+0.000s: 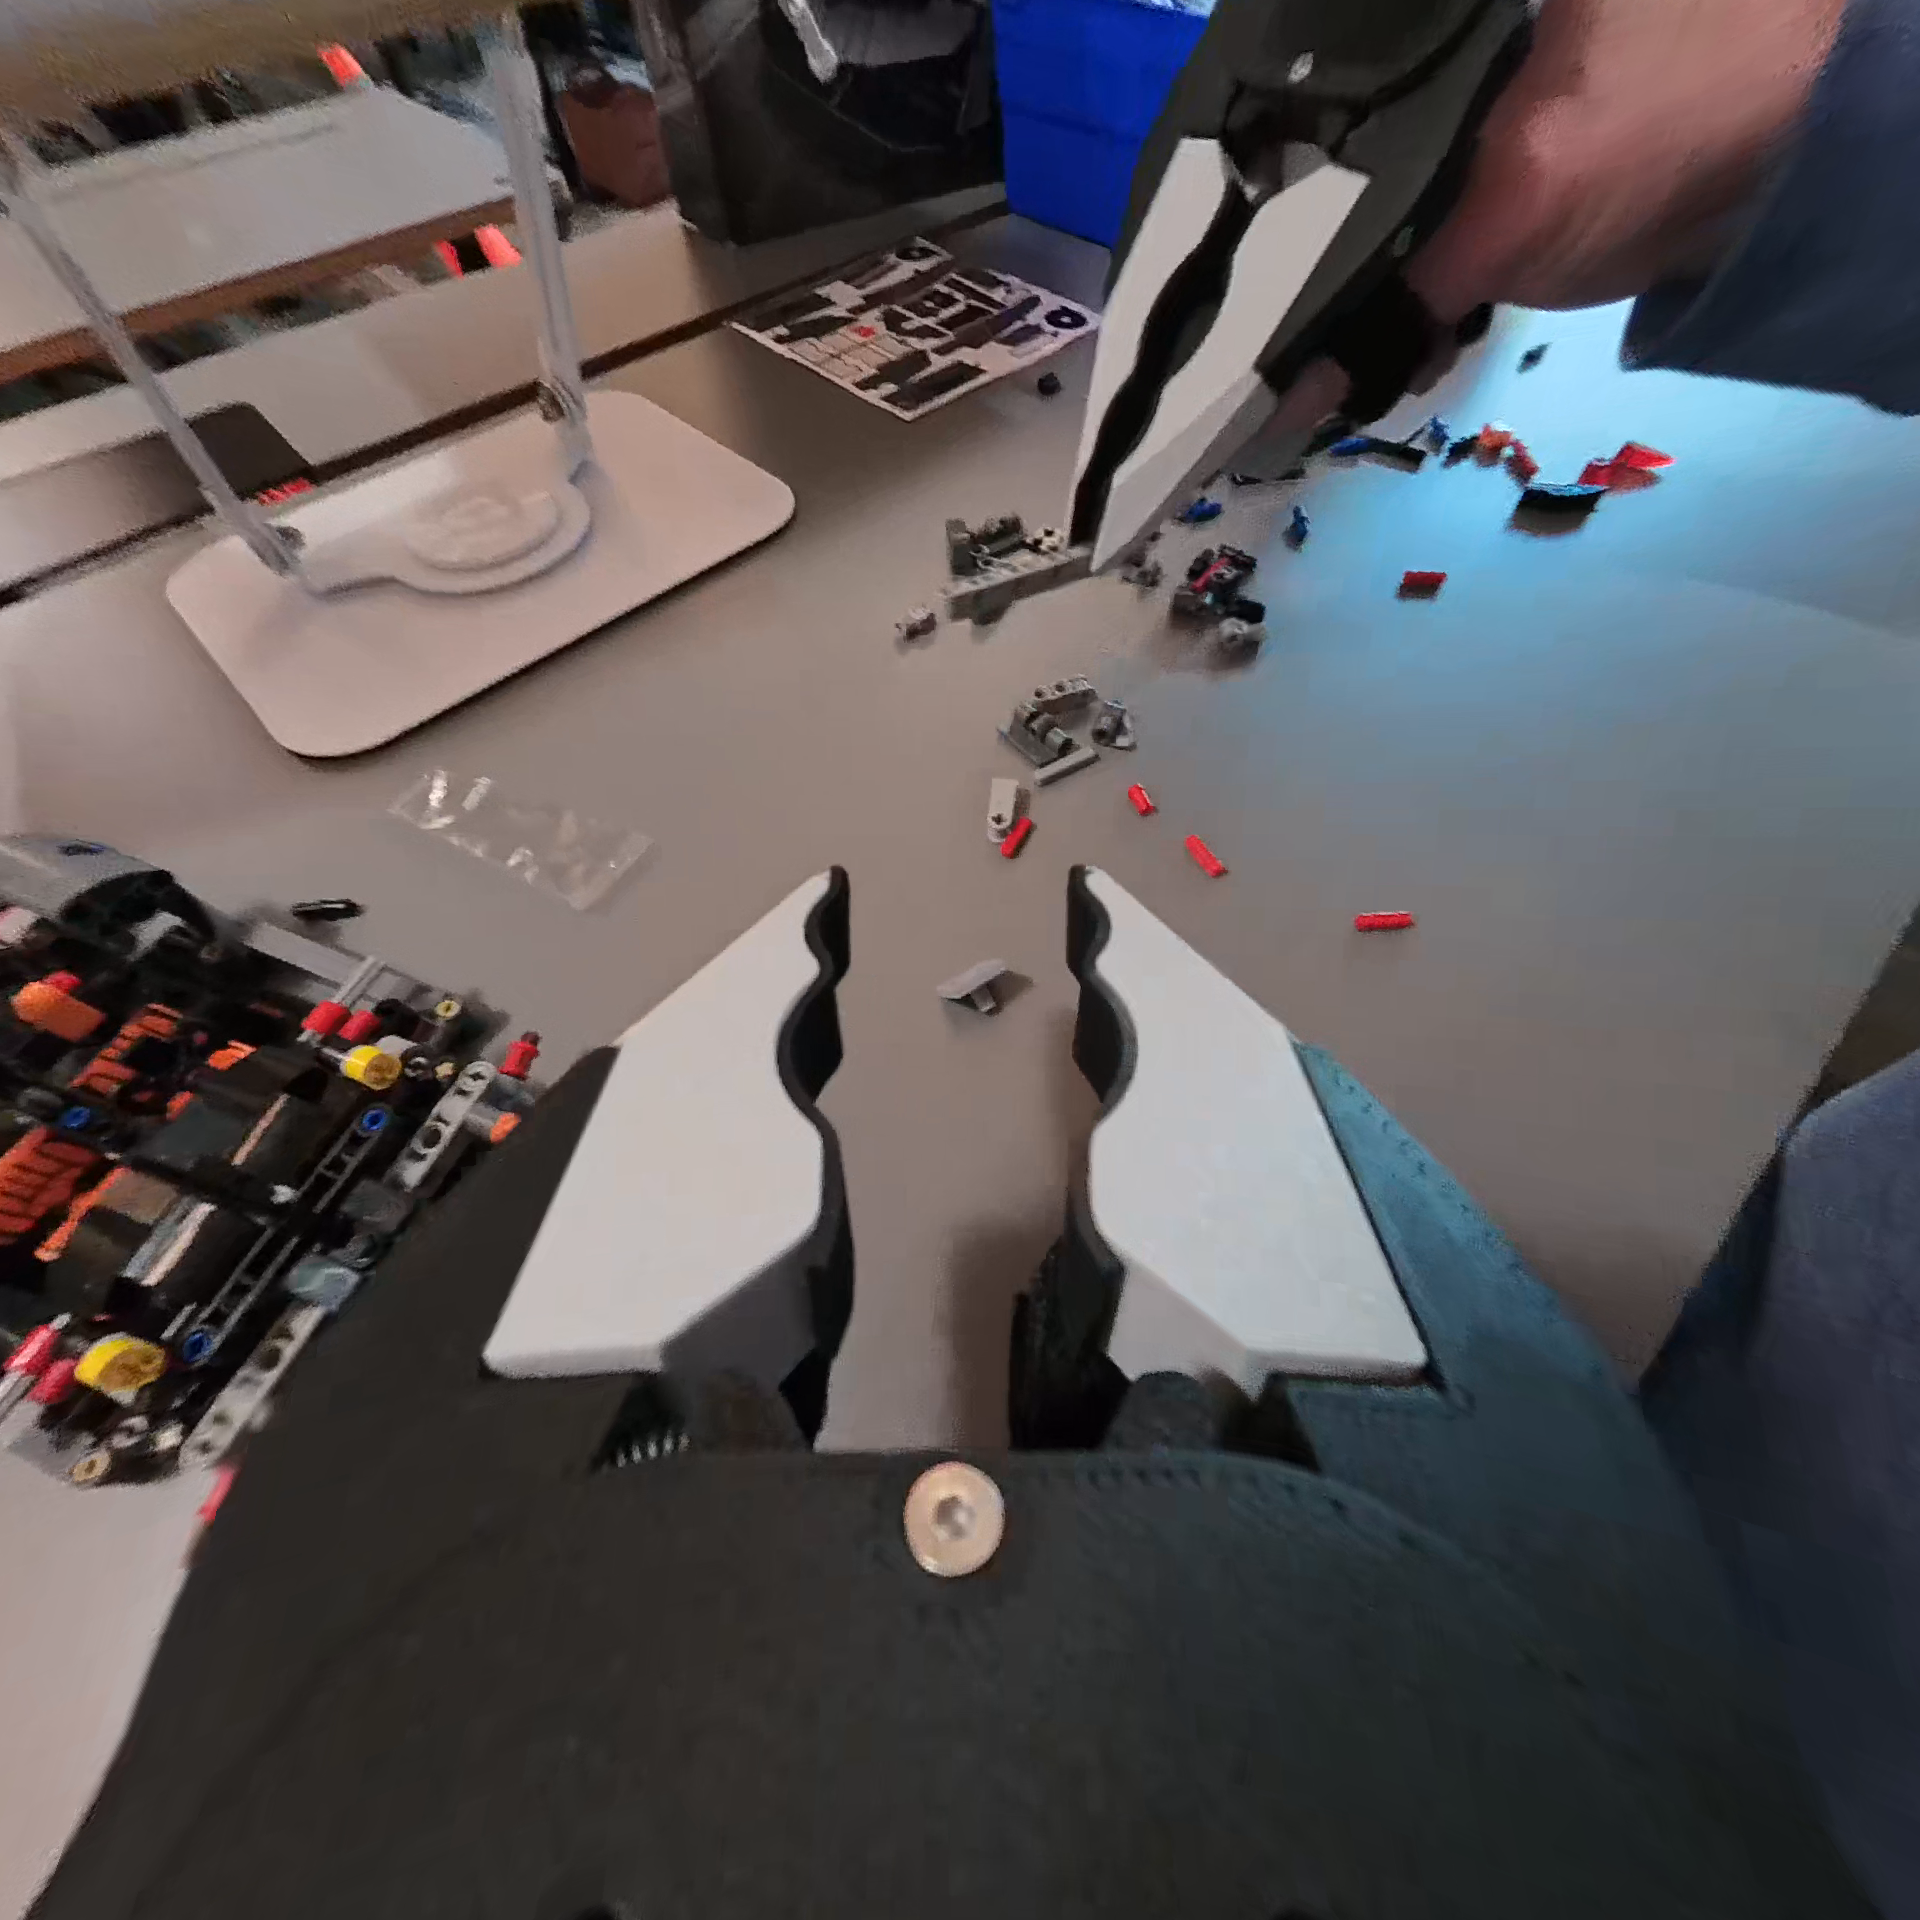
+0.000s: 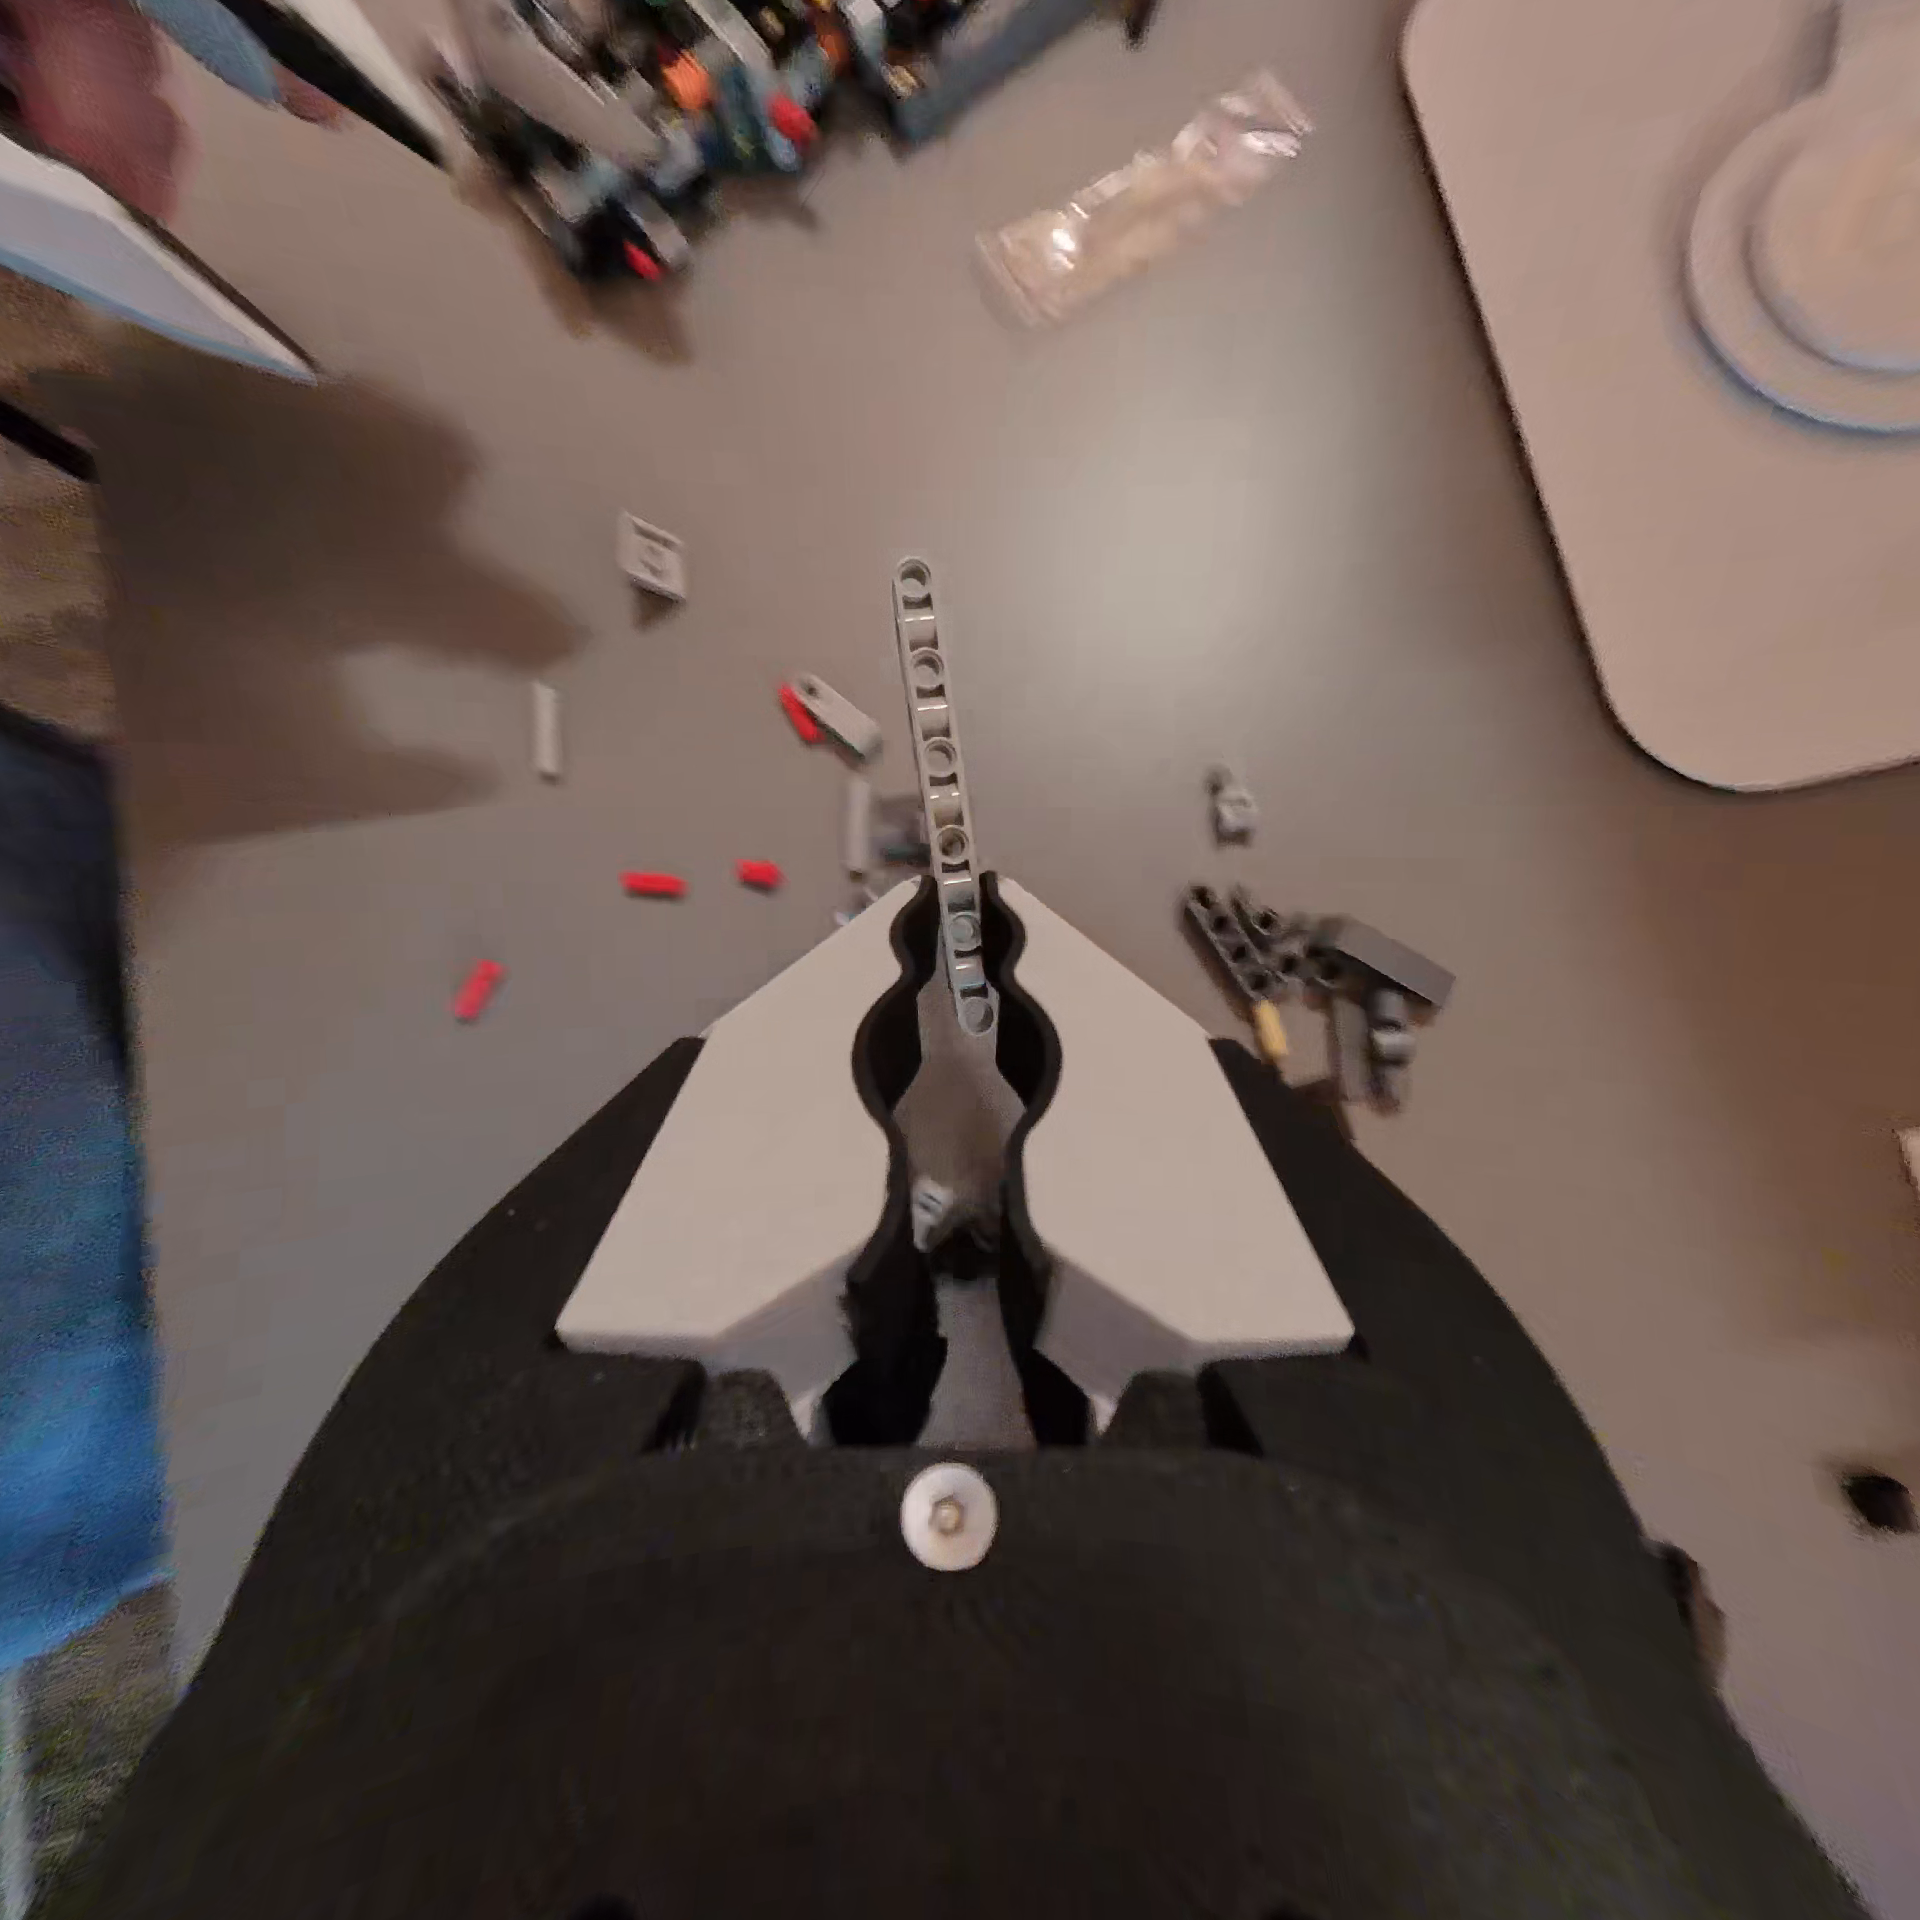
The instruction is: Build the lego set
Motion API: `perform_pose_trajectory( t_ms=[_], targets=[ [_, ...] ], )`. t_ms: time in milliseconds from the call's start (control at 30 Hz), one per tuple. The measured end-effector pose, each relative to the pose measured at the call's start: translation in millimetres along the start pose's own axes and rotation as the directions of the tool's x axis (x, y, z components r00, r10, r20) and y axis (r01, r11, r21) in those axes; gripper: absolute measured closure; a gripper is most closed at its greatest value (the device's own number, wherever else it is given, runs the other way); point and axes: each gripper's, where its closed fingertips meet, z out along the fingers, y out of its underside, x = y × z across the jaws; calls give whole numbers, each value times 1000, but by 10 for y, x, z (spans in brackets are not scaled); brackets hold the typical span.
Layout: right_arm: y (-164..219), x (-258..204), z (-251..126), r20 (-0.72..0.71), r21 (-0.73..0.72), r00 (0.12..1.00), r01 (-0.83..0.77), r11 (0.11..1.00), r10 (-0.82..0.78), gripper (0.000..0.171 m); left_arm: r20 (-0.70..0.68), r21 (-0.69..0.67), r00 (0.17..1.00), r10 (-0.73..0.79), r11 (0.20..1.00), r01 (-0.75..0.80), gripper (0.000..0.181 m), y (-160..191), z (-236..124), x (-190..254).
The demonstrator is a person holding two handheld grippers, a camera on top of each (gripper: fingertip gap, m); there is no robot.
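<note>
My left gripper [image 1: 958,883] is open and empty above the grey table, with a small grey piece [image 1: 977,982] lying between its fingers. A large black, orange and grey lego build [image 1: 208,1143] sits at its left. My right gripper [image 2: 958,881] is shut on a long grey beam with holes [image 2: 935,748], which sticks out forward past the tips. In the left wrist view the right gripper [image 1: 1091,551] points down at a grey sub-assembly [image 1: 1003,566] far ahead. Red pins [image 1: 1203,854] and small grey parts [image 1: 1055,717] lie scattered between them.
A white stand base [image 1: 478,582] with clear legs stands at the left back, also in the right wrist view [image 2: 1662,416]. A clear plastic bag [image 1: 520,836] lies near it. A sticker sheet [image 1: 920,322] lies at the back. Blue, red and black pieces [image 1: 1496,457] lie far right. A dark beam cluster [image 2: 1309,977] lies right of my right gripper. Some 15 centimetres of space lies between my two pairs of fingers.
</note>
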Motion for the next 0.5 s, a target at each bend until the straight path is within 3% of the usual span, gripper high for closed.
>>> perform_pose_trajectory(
  t_ms=[133, 300, 500],
  targets=[
    [-263, -333, 42, 188, 21, 980, -69, 997, 64, 166, 82, 21, 991, 102, 994, -104, 133, -89, -86, -83],
    [-542, -679, 107, 471, 7, 864, -206, 979, 179, 166, 159, 20, 957, 241, 969, -247, 133, -206, -238, -171],
    [-675, -868, 244, 552, -39, 818, -169, 985, 162, 166, 138, 11, 923, 359, 931, -364, 132, -234, -313, -103]
  ],
)
